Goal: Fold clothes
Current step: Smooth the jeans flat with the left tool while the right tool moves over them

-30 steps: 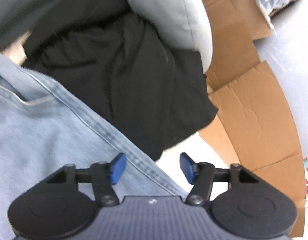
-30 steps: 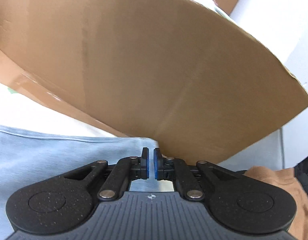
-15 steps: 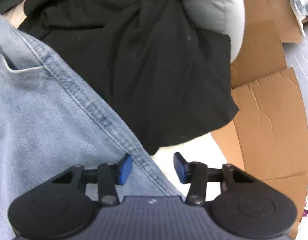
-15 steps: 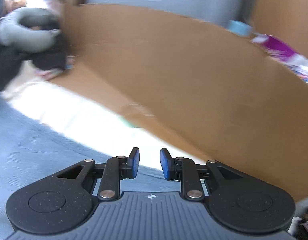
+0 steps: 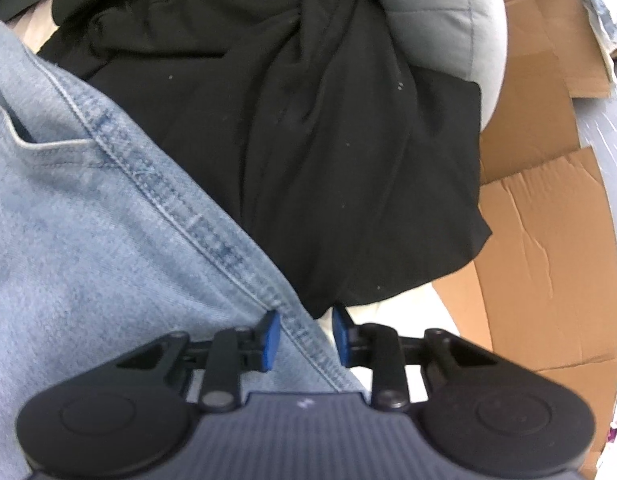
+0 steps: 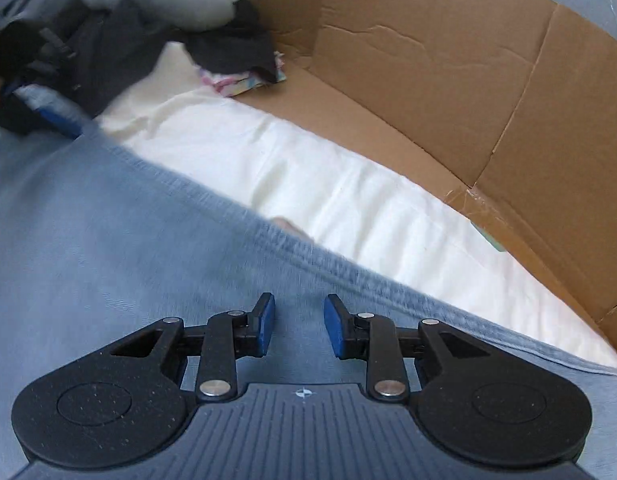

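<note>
left fingers [image 5: 268, 336] closing over jeans [image 5: 88, 240] seam since earlier

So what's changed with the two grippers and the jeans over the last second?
The left gripper has edged in along the jeans' stitched seam; its jaws are closing with the seam edge between them, pads not yet pressing. The right gripper, shut a second ago, swung across toward the left gripper; its jaws are opening over the denim, gripping nothing. The black garment, grey pillow and cardboard stayed put.

Faded denim jeans [image 5: 88, 240], matt black cloth [image 5: 328, 140], creased brown cardboard [image 6: 448, 80].
</note>
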Demonstrator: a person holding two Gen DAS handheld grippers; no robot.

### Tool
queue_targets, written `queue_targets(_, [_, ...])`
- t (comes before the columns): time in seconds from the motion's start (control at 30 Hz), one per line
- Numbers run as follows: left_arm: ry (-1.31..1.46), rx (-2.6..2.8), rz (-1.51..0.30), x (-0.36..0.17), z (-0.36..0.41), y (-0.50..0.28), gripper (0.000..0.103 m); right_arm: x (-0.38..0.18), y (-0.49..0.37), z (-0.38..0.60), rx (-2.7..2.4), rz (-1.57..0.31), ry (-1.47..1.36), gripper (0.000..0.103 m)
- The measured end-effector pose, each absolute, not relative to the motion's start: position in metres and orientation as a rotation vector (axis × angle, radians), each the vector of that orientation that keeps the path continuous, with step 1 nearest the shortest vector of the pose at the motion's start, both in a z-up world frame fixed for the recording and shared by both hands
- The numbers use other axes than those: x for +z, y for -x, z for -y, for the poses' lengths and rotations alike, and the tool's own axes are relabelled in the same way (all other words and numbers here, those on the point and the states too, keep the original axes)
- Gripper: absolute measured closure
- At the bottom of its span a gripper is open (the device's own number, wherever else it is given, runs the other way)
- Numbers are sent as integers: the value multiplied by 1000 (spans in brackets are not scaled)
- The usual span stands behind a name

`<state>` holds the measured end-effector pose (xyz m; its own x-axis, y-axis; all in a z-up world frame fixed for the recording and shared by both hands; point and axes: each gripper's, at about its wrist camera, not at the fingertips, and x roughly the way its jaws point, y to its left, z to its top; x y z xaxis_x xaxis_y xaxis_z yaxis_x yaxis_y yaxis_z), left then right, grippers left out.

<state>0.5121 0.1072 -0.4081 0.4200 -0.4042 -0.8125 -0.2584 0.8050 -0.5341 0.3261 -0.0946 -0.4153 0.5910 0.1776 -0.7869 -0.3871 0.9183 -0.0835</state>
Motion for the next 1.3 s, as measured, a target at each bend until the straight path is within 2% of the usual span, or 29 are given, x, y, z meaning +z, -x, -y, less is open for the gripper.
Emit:
queue_targets(0.1, [617, -122, -1148, -402, -102, -506, 74, -411, -335, 91, 294, -896, 241, 69])
queue_targets(0.2, [589, -186, -1151, -396, -91, -497, 89, -407, -337, 89, 272, -893, 257, 70])
queue_targets(0.5, [292, -370, -1197, -404, -21, -475, 90, -410, -358, 87, 271, -893, 212, 70])
queue_targets(0.7, [179, -370, -1160, -420, -15, -463, 100, -389, -344, 119, 261, -884, 98, 71])
queue_targets(1.03, [114, -360, -1118, -429, 4, -457, 100, -359, -296, 214, 71, -865, -5, 69])
queue_targets(1.3, [83, -343, -1122, -423, 15, -447, 99, -359, -236, 299, -176, -879, -67, 69])
